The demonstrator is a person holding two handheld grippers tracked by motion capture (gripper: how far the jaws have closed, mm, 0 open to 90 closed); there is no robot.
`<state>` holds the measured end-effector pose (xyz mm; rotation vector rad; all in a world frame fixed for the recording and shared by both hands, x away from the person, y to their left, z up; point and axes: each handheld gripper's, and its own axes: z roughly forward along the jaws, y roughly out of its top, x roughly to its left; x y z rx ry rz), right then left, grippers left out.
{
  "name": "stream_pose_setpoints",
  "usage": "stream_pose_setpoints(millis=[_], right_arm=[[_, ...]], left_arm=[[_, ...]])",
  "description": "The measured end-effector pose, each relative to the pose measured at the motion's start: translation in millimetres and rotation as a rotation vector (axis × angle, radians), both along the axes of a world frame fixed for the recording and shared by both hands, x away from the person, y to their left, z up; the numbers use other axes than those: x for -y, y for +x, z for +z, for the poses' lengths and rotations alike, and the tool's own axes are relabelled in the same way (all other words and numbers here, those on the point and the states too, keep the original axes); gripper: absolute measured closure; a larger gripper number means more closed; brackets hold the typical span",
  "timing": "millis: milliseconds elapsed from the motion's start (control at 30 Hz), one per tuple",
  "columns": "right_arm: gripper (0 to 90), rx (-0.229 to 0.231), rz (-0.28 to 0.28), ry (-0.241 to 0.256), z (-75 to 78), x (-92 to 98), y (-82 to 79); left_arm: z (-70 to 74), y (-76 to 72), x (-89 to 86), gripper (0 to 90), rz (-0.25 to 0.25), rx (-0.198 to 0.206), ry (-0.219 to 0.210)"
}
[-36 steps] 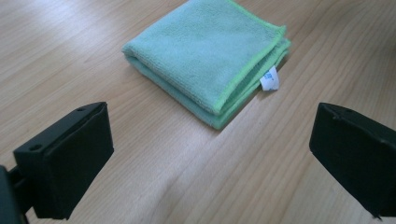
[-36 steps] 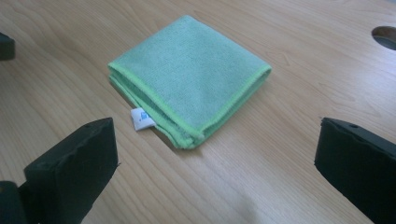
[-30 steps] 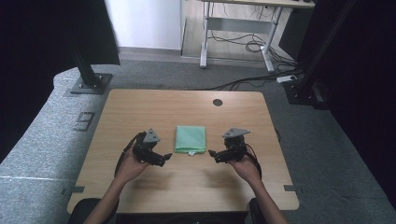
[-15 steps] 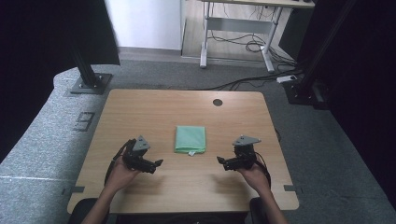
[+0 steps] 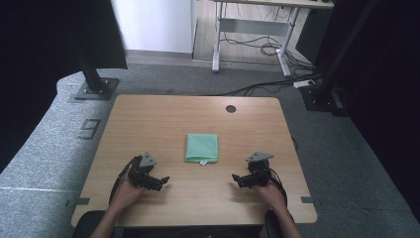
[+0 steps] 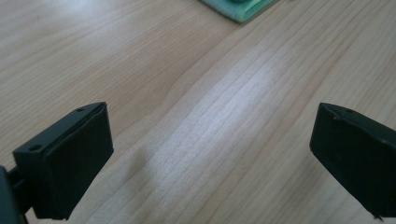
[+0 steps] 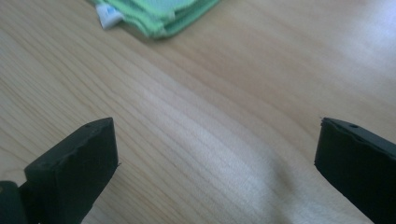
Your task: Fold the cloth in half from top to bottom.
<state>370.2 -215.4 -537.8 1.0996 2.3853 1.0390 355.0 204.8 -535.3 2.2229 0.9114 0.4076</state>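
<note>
I am holding my left gripper (image 5: 159, 180) low over the near left part of the worktop (image 5: 163, 116), its jaws standing wide apart with nothing between them but bare wood grain. A second ago this gripper was sitting close beside the folded green cloth (image 5: 202, 147); now I have drawn it back toward my own edge, so it is lying well apart from the fabric.

The cloth is resting flat in the middle of the worktop, folded into a neat rectangle, with a small white tag (image 5: 202, 162) poking out at its near edge. In the left gripper view just a corner of the cloth (image 6: 243, 8) is peeking in at the top; in the right gripper view its stacked folded edges (image 7: 161, 16) and the tag (image 7: 108, 17) are showing.

My right gripper (image 5: 237, 177) is mirroring the left, pulled back to the near right side, jaws likewise spread and holding nothing.

Both hands are retreating together from a tidy cloth, so I am judging the folding finished and the cloth released.
</note>
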Motion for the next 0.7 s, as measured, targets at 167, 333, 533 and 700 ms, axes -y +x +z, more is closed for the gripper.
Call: stream_pose_setpoints(millis=[167,333,533,700], right_arm=[[0.0,-0.024,0.003,-0.02,-10.8,-2.4,0.6],[0.0,-0.022,0.006,-0.032,-17.2,-4.8,0.7],[0.0,-0.007,-0.008,-0.021,-18.9,-7.0,0.5],[0.0,-0.008,-0.008,-0.02,-18.9,-6.9,0.5]], left_arm=[[-7.1,1.9,-1.1,0.0,0.004,-0.022,-0.001],[-13.8,3.4,3.1,0.0,-0.001,-0.062,0.018],[-13.8,3.5,3.1,0.0,0.002,-0.064,0.018],[-13.9,4.0,3.8,0.0,0.022,-0.065,0.016]])
